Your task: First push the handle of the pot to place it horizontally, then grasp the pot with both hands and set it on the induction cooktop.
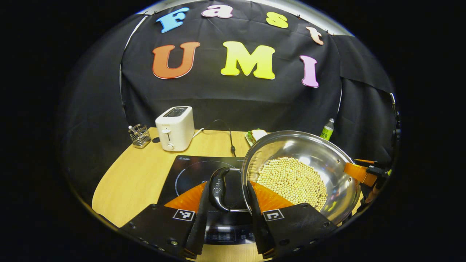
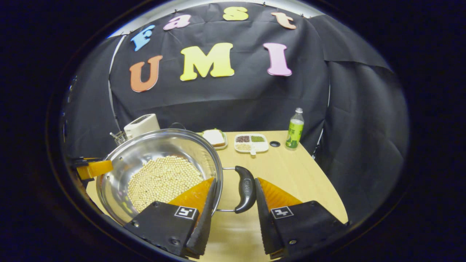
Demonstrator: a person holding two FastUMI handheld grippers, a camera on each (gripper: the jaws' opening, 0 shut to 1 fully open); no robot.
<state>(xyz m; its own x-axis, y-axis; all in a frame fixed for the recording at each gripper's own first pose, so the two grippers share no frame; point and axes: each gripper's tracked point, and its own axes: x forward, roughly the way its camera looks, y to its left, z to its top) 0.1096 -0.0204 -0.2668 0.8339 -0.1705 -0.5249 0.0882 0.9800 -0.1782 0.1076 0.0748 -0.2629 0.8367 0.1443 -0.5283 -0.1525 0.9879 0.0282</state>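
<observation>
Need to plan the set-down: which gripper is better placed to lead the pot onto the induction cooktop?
Left. The left gripper straddles the left pot handle, already above the induction cooktop; the right gripper straddles the right pot handle over bare table.

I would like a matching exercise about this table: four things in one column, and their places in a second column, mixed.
Things:
1. toaster
2. green bottle
3. beans
4. utensil rack

Places:
A. inside the pot
B. just left of the toaster in the left gripper view
C. far right corner of the table
D. behind the induction cooktop

Pairs: 1-D, 2-C, 3-A, 4-B
</observation>
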